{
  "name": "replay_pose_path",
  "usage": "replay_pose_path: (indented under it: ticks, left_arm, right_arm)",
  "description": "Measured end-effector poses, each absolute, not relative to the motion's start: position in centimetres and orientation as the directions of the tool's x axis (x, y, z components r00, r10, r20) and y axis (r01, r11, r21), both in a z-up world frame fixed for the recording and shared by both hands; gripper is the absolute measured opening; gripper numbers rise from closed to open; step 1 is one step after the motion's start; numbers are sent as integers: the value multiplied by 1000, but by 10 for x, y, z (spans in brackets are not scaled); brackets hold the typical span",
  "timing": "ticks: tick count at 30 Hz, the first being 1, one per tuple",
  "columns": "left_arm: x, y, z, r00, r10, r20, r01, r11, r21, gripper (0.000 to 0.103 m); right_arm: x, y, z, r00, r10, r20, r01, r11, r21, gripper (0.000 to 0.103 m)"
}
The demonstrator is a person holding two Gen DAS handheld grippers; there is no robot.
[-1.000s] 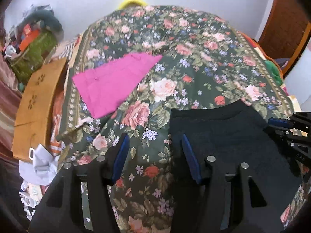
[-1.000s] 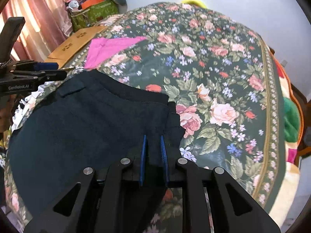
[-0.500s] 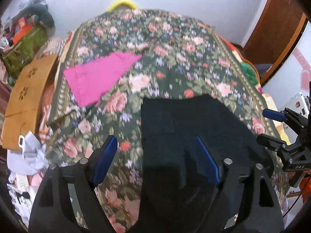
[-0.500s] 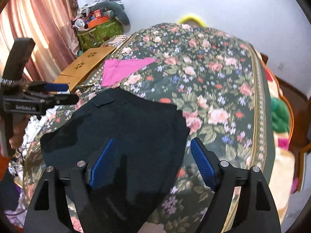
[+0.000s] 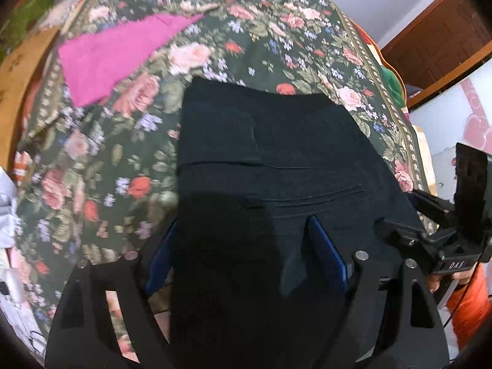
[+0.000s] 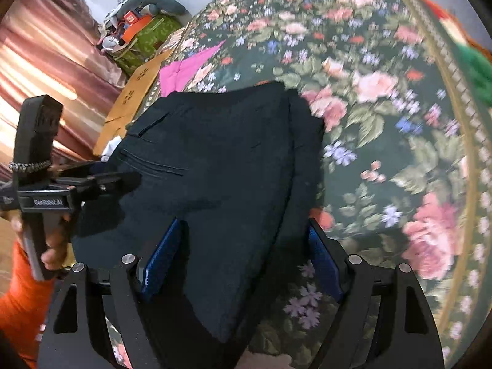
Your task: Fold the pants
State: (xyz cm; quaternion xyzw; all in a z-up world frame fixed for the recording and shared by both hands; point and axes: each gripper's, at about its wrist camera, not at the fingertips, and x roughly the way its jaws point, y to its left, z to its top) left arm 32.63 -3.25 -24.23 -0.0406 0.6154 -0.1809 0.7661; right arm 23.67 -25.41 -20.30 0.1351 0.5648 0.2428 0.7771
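Black pants (image 5: 270, 153) lie folded flat on the floral bedspread (image 5: 129, 153), a back pocket seam facing up. My left gripper (image 5: 243, 255) hangs open over their near left part, blue pads wide apart with cloth between them but not pinched. In the right wrist view the pants (image 6: 215, 160) fill the middle. My right gripper (image 6: 241, 261) stands open over their near right edge, pads clear of the fabric. Each gripper shows in the other's view: the right gripper (image 5: 430, 236) and the left gripper (image 6: 92, 184), each held by a hand in an orange sleeve.
A pink cloth (image 5: 117, 52) lies on the bed beyond the pants. A wooden board (image 6: 135, 92) leans along the bed's left side, with a green bag (image 6: 144, 40) of clutter and curtains behind. Green fabric (image 6: 473, 64) sits at the bed's right edge.
The right gripper, which was shut on the pants' edge, has opened wide and let go. The left gripper has opened wider. Both have tipped down closer over the pants.
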Motion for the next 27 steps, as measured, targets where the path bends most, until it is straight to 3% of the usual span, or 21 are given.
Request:
replay_pose_path:
  ticks: [6,12,14,20,27]
  left_arm:
    - [334,-32,-246,161,-372,-914,221,916,-334,83]
    - [330,-31,-238,203,-383,-901,242,911,-333,59]
    - [328,-29,-232,231,-378,-896,244,914,-323,47]
    - [319,-35,-209,321,-339,-884,311,920,-240,28]
    - [318,-33,-171,430,-315,-846,321,929,-183,22]
  right_arm:
    - [238,-249,-201,239,547,-802,-250,833,494,60]
    - [239,-249,-196,259,536,-803,-279,838,469,41]
    - [240,-249,-192,272,528,-805,-287,842,456,29]
    - [236,-239,-173,342,485,-805,-364,858,362,22]
    - [247,-229,-138,417,491,-765,-421,850,316,21]
